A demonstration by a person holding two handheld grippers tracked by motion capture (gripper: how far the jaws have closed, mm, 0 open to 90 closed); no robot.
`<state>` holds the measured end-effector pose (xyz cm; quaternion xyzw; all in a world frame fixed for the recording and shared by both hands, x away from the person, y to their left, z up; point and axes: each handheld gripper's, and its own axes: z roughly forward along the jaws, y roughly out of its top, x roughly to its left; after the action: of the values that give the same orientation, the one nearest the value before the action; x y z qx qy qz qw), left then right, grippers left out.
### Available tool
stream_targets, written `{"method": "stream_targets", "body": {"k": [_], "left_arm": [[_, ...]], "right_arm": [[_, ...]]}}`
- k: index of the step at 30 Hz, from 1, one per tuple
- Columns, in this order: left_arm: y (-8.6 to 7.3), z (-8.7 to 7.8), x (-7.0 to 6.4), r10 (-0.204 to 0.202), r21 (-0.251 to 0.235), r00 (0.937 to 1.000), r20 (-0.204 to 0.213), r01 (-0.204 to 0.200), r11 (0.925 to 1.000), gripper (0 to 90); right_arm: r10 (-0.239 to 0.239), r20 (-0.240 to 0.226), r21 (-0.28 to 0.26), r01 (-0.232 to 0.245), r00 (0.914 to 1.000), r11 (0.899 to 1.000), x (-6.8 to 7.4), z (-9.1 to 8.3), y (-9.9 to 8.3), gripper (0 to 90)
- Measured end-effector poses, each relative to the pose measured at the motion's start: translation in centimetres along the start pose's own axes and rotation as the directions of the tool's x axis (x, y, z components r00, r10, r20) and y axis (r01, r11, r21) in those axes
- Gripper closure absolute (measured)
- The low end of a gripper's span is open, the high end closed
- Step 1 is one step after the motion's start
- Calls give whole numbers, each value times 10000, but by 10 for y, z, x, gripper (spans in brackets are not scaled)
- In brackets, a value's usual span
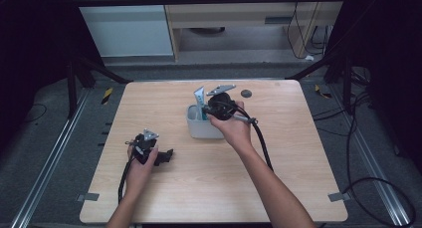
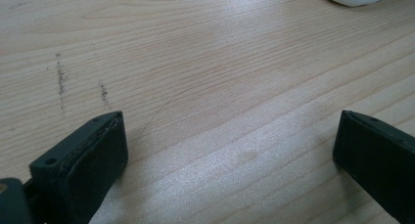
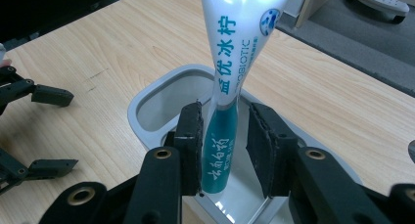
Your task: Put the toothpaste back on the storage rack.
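Note:
A white and teal toothpaste tube stands upright, cap end down, in a white oblong cup near the table's middle. The tube's flat end sticks up above the cup's rim. My right gripper straddles the tube just above the rim; the left pad is at the tube and a gap shows at the right pad, so it is open. It hovers over the cup in the high view. My left gripper rests low on the table's left, jaws wide apart over bare wood.
A small dark round disc lies on the table behind the cup. The right gripper's black cable trails across the tabletop toward the near edge. The left gripper sits open at the left of the right gripper view.

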<state>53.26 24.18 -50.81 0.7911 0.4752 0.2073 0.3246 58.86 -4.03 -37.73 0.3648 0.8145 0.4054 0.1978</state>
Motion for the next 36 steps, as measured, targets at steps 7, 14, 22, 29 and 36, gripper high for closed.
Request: {"method": "stream_targets", "body": {"k": [7, 14, 22, 29, 36], "left_arm": [[0, 0, 0, -9, -20, 10000, 6, 9, 10000, 0], [0, 0, 0, -10, -24, 10000, 8, 10, 10000, 0], [3, 3, -1, 15, -27, 10000, 41, -15, 10000, 0], [4, 4, -1, 62, -9, 10000, 63, -62, 10000, 0], [4, 4, -1, 54, -18, 10000, 69, -54, 10000, 0]], "right_arm": [[-60, 88, -9, 60, 9999, 10000, 0, -5, 1, 569], [7, 181, 209, -11, 9998, 9998, -3, -13, 0, 436], [55, 146, 284, -59, 9999, 9996, -8, -20, -2, 318], [-121, 117, 292, 118, 9999, 9995, -12, -24, -6, 163], [-247, 89, 269, 244, 9997, 9993, -13, -31, -10, 96]]}}
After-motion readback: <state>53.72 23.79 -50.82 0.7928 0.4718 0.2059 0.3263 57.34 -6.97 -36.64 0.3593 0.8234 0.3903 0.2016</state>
